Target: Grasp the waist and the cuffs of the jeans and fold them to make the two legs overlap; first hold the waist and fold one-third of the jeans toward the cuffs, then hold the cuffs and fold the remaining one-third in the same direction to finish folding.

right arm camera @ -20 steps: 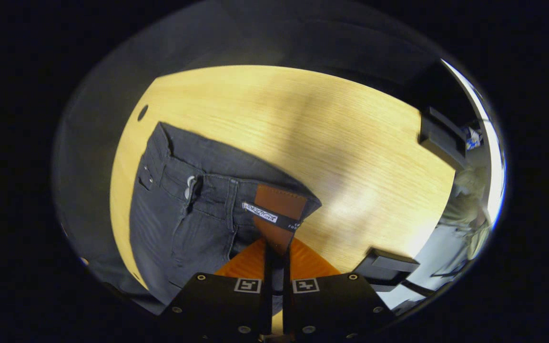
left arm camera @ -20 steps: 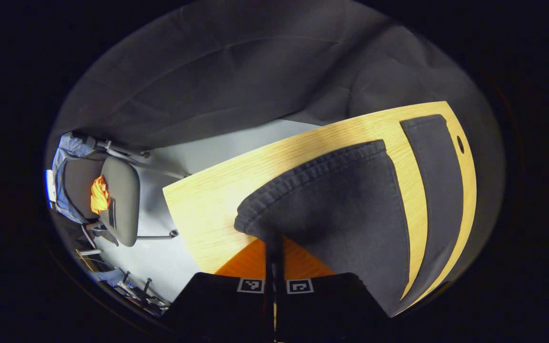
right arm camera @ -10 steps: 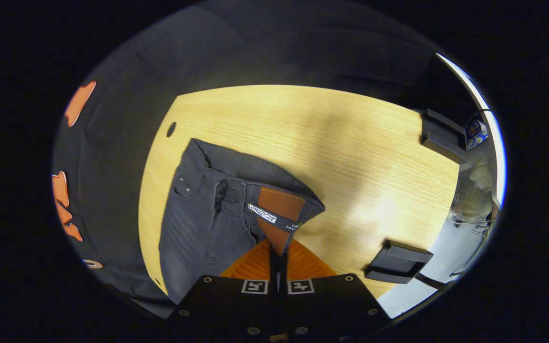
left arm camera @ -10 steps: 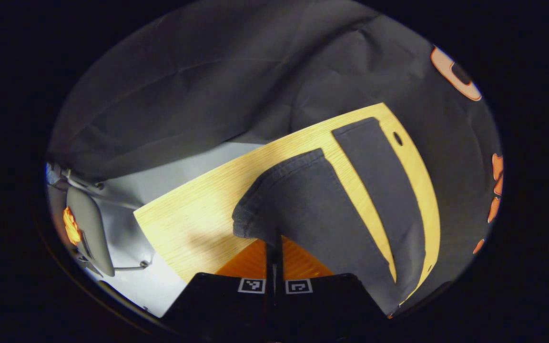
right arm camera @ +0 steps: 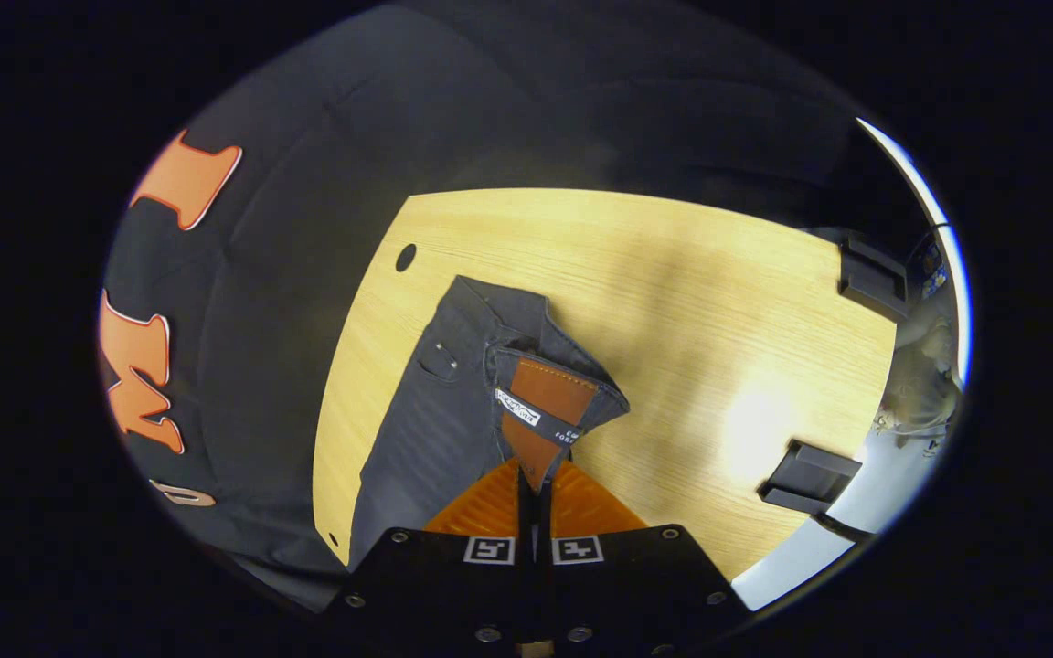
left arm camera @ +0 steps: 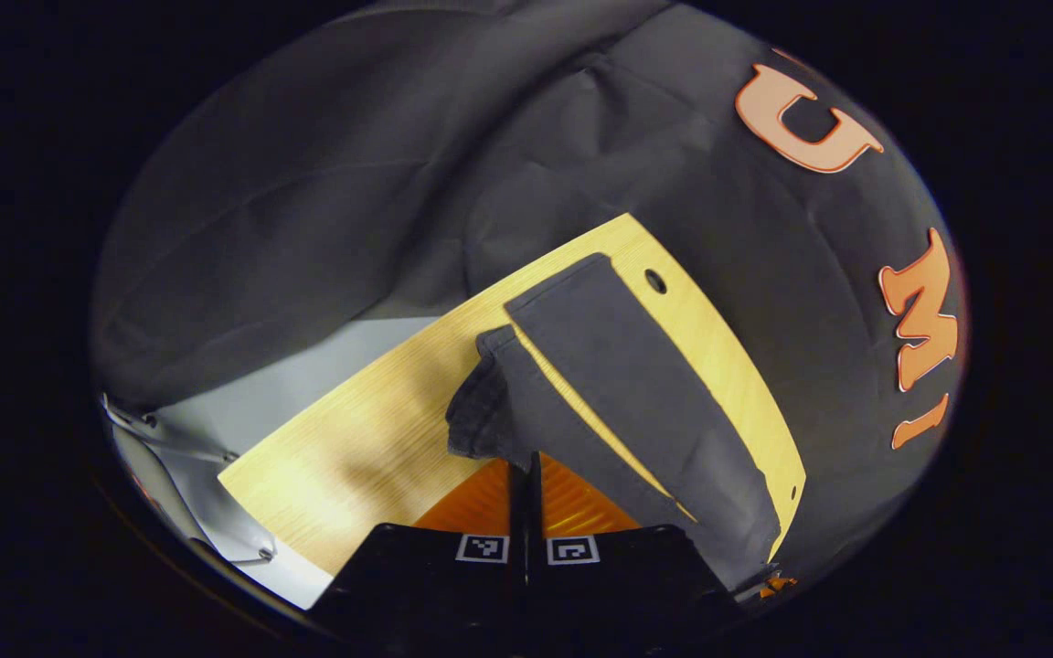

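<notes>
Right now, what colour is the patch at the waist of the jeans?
The patch is brown, on dark grey jeans. It shows best in the right gripper view.

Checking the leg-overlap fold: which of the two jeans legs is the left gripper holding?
The nearer leg, its hemmed cuff pinched in the left gripper and lifted. The other leg lies flat on the table, beside the round hole.

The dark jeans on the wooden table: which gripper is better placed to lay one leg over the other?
Neither alone, probably. The left gripper pinches the near leg's cuff, lifted beside the far leg; the right gripper pinches the waist by the brown leather patch. Both likely carry across together.
</notes>
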### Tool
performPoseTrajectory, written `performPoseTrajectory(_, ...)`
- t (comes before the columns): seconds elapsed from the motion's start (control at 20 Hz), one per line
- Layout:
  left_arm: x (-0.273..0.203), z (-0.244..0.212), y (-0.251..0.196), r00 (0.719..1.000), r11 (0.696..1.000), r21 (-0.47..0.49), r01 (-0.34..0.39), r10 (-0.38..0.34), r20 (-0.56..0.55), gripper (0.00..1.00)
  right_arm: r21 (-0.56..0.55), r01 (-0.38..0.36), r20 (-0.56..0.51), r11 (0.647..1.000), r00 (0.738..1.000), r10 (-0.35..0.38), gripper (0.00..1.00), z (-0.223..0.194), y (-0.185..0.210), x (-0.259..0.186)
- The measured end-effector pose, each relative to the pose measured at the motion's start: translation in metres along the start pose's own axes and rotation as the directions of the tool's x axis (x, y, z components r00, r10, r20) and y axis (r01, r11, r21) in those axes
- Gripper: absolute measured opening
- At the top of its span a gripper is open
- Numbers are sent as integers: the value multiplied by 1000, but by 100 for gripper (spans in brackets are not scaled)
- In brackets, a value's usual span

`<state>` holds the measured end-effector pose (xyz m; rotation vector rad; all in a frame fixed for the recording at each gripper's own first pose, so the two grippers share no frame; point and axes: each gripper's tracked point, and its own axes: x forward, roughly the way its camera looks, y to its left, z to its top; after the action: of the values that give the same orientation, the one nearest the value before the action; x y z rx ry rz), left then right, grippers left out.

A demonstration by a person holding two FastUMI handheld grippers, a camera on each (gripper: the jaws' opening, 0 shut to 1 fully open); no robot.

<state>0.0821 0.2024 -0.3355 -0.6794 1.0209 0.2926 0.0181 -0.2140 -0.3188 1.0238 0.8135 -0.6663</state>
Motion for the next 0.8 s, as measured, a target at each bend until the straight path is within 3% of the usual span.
performPoseTrajectory(0.25, 21, 40, -25, 997, 997, 23, 77, -77, -1, 1, -1, -12, 60, 1000, 998, 12, 1, 6, 26, -16)
performPoseTrajectory(0.45, 36, 69, -31, 996, 996, -20, 88, -88, 4, 1, 77, -6, 74, 997, 997, 0, 1, 6, 30, -29)
performPoseTrajectory(0.8, 61, 112, -46, 997, 997, 44, 66, -68, 45, 1, 76, 1, 20, 997, 1000, -3, 1, 21, 42, -15)
